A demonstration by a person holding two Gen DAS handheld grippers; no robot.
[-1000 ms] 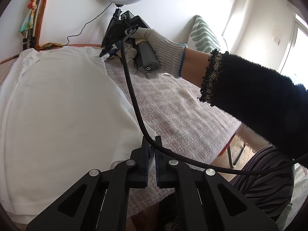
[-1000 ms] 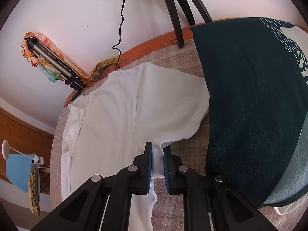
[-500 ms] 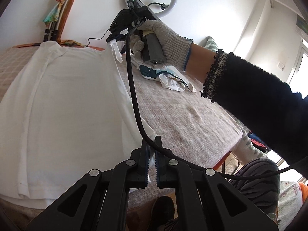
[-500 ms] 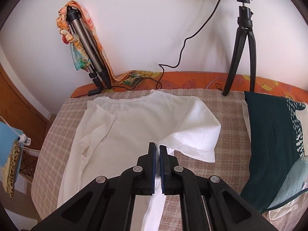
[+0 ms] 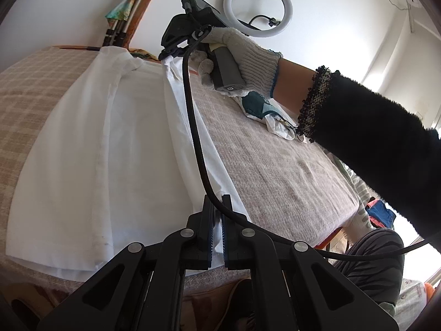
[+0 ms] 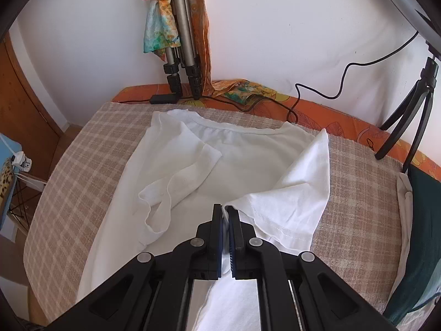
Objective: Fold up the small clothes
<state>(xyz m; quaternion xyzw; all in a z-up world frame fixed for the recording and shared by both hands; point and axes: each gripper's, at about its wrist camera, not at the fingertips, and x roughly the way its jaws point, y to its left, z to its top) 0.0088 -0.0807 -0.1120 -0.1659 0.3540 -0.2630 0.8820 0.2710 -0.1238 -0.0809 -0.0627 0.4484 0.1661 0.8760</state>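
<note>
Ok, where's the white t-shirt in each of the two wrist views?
Left wrist: white t-shirt fills the left half, its right edge pinched by the left gripper.
Right wrist: it lies centre frame, with a sleeve held by the right gripper.
Shared landmark: the scarf-wrapped tripod against the wall.

In the right wrist view, bare plaid blanket [image 6: 82, 182] lies open at the left of the frame. Folded tripod legs [image 6: 179, 41] block the upper middle, a light stand [image 6: 408, 127] the upper right, and dark green cloth [image 6: 421, 220] crowds the right edge.
</note>
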